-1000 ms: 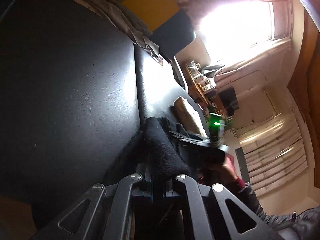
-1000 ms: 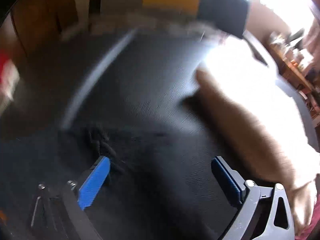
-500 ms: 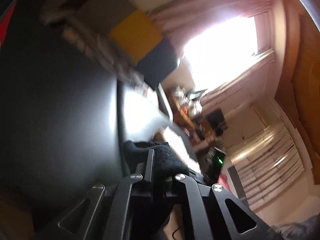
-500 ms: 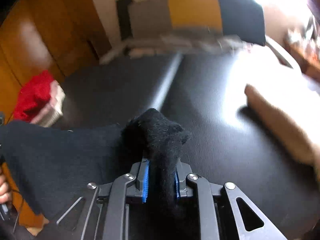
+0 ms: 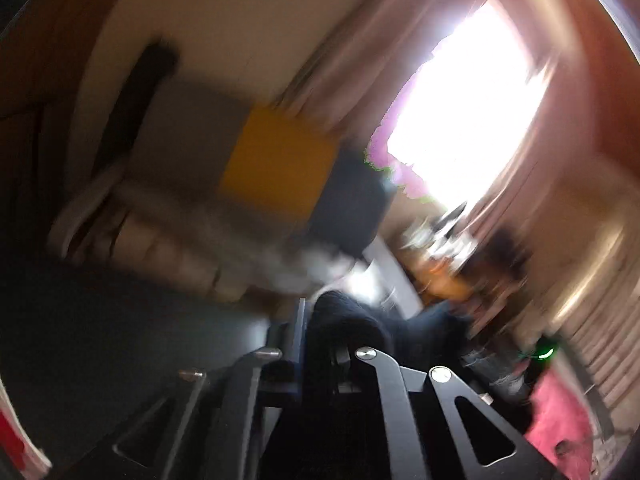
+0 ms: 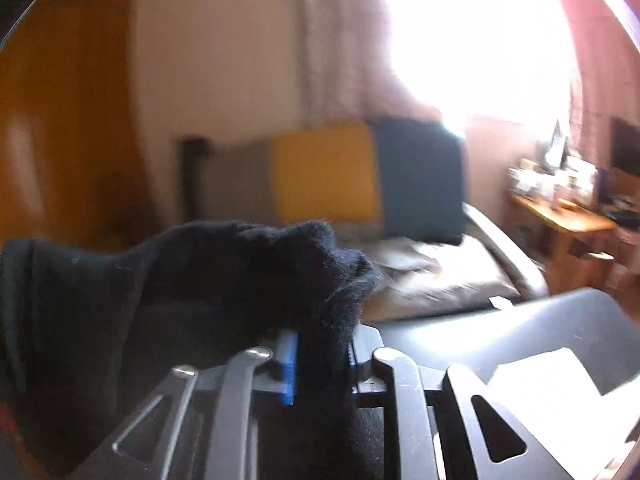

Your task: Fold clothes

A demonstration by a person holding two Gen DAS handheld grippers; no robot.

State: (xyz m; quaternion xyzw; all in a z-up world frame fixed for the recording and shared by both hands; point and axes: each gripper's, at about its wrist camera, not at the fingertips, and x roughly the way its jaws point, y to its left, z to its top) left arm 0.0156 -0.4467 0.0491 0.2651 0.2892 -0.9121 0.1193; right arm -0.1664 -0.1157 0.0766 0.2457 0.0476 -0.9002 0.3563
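Observation:
A black fleecy garment (image 6: 248, 264) is pinched in both grippers and held up in the air. My right gripper (image 6: 320, 360) is shut on a bunched edge of it, and the cloth stretches off to the left. My left gripper (image 5: 320, 344) is shut on another edge of the same garment (image 5: 348, 328), which runs off to the right. The left wrist view is motion-blurred. The black table surface (image 5: 120, 320) lies below.
A sofa with grey, yellow (image 6: 324, 172) and dark blue cushions stands at the far side. A bright window (image 6: 472, 40) is behind it. A cluttered wooden desk (image 6: 568, 212) is on the right. A pale folded piece (image 6: 544, 392) lies on the table at lower right.
My right gripper went from open over the table to shut on the black garment. Both grippers have since lifted the garment up off the table, tilting the views toward the sofa.

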